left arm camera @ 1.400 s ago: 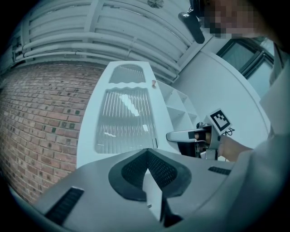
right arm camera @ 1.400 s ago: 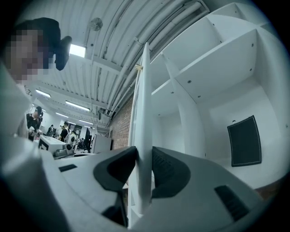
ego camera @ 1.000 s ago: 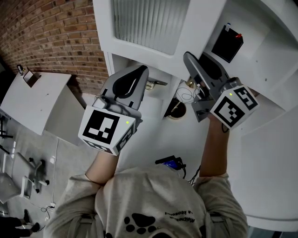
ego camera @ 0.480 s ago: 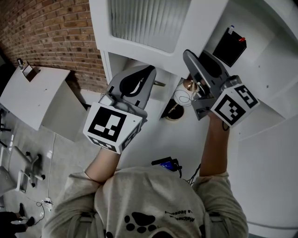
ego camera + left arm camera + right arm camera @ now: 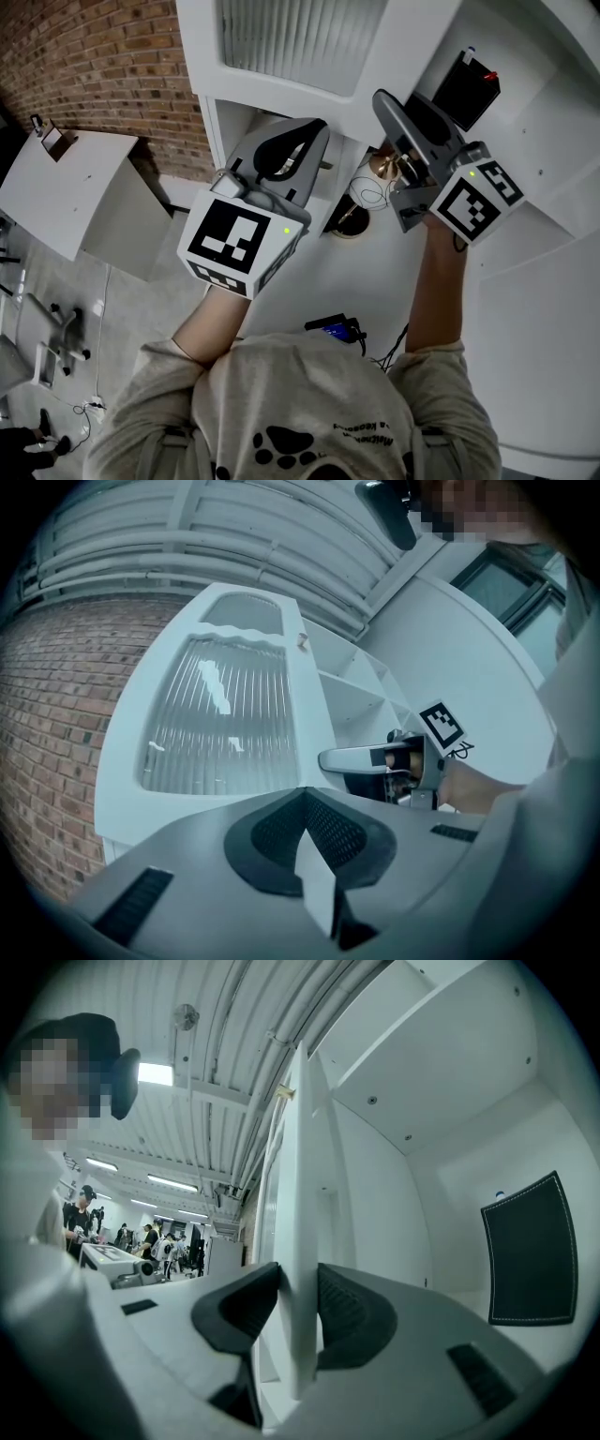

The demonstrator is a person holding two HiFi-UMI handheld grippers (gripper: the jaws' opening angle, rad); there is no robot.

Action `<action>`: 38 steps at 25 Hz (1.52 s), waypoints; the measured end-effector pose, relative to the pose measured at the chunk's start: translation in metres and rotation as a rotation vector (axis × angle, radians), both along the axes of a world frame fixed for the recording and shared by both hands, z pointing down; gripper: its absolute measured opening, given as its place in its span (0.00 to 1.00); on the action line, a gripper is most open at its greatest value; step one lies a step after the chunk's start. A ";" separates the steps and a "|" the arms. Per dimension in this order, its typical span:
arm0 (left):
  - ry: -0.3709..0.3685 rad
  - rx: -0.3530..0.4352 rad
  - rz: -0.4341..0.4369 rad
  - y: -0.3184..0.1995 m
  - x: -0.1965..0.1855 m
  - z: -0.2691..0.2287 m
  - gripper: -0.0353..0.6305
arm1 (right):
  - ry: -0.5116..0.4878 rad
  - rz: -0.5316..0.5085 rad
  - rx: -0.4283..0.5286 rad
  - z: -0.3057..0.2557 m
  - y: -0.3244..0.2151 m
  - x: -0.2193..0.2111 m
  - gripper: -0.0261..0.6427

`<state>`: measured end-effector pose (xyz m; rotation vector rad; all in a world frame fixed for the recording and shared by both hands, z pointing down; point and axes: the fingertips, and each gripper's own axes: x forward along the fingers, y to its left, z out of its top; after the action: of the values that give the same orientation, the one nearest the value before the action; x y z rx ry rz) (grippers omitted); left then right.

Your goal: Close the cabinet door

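Observation:
The white cabinet door (image 5: 291, 47) with its ribbed glass pane (image 5: 225, 714) stands open in front of the cabinet (image 5: 525, 141). My right gripper (image 5: 386, 101) holds the door's free edge (image 5: 298, 1269), one pad on each face. Its jaws have just been opening, with the door edge still between them and both pads looking in contact. In the left gripper view, the right gripper (image 5: 347, 758) shows at the door's edge. My left gripper (image 5: 314, 129) hangs close to the door's lower outer side with its jaws together and nothing in them.
A black pouch (image 5: 464, 89) leans inside the cabinet, and shows in the right gripper view as the black pouch (image 5: 530, 1251). A coiled cable and a brass piece (image 5: 373, 187) lie on a lower shelf. Left of the cabinet are a brick wall (image 5: 103, 75) and a white table (image 5: 75, 197).
My left gripper has moved right and up, closer to the door. The right gripper has stayed at the door's edge.

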<state>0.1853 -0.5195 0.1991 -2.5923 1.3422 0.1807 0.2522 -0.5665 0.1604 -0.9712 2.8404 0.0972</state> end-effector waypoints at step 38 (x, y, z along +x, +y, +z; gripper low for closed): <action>-0.070 -0.044 0.138 -0.053 0.047 0.002 0.06 | -0.041 0.321 0.021 -0.003 -0.015 0.019 0.28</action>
<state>0.2328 -0.5729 0.2010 -2.7027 1.1572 0.0820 0.2708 -0.5816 0.1575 -1.3987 2.6165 0.1374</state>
